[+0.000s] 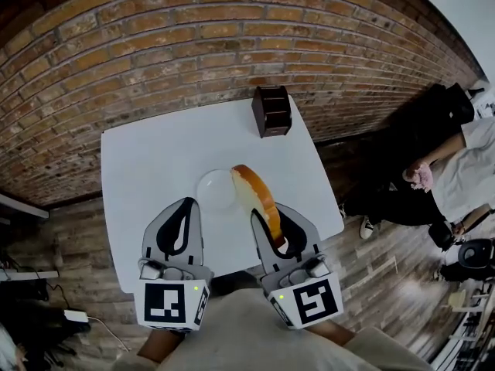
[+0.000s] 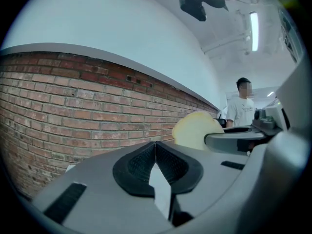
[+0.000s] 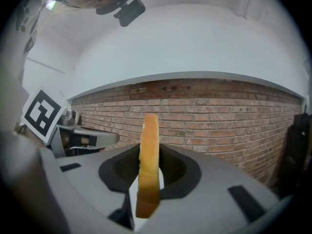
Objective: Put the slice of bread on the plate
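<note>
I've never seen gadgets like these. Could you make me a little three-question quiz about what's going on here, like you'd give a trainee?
1. Which gripper holds the slice of bread?
2. True or false: the bread already lies flat on the plate.
3. What stands near the table's far edge? A) a dark wooden box B) a kettle C) a toaster
Key: 1. The right gripper, shut on it; the left gripper is shut and empty. 2. False: it stands on edge between the jaws. 3. A.
</note>
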{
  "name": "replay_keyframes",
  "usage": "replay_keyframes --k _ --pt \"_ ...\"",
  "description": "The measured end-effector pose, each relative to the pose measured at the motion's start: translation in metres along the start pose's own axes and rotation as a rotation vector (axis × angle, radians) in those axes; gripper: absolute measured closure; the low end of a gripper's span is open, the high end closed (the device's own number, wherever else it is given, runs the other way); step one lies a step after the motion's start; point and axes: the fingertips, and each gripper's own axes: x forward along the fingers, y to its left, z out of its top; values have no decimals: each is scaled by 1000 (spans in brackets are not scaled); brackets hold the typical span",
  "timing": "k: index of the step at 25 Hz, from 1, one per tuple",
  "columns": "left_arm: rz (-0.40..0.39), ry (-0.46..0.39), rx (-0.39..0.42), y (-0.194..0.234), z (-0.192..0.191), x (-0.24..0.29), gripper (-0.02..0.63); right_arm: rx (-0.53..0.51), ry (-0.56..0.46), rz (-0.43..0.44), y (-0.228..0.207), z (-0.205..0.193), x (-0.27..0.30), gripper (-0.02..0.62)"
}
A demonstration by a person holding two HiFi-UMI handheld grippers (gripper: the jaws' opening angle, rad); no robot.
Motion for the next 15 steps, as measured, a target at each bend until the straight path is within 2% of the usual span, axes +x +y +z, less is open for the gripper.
replay_keyframes --k 9,12,15 --pt "39 -41 30 10 -9 26 592 -29 -52 56 -4 -8 36 500" --pt "45 -32 48 11 -20 34 592 -48 -85 61 -7 -13 50 500" --pt "49 -23 31 9 -29 42 592 -52 -109 55 -12 -19 61 502"
